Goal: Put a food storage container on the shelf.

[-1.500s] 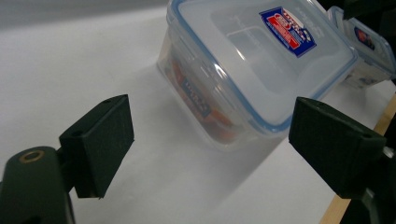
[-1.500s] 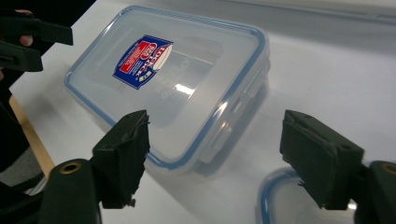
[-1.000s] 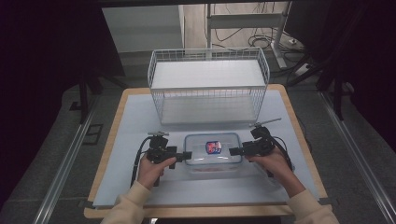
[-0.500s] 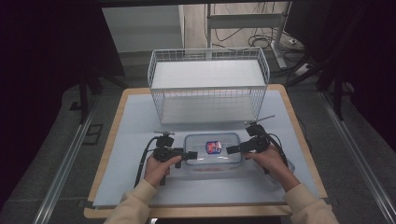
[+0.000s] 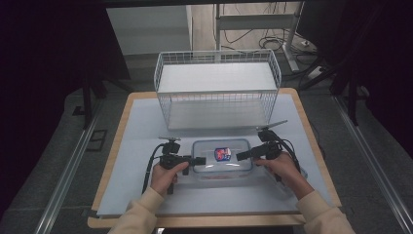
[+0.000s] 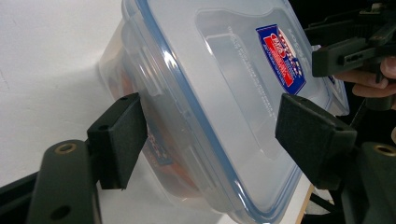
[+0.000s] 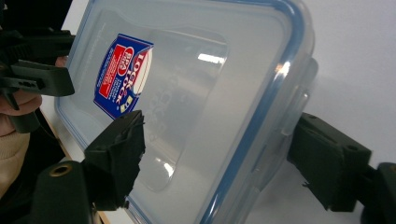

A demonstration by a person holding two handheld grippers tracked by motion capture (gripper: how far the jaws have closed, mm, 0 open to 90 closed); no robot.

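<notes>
Plastic container (image 5: 222,162) now straddled by fingers

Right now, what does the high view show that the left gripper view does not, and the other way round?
High view alone: the white wire basket behind the container, and the wooden table edge. Left gripper view alone: the lid's blue seal up close, and something orange-red inside under the lid edge. Both: the clear plastic container, its red-and-blue label, and both grippers at its ends.

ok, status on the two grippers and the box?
Left gripper and right gripper at opposite ends of the lidded plastic box, jaws just closing, not yet clamped. Box flat on the table. Wire basket behind, clear.
</notes>
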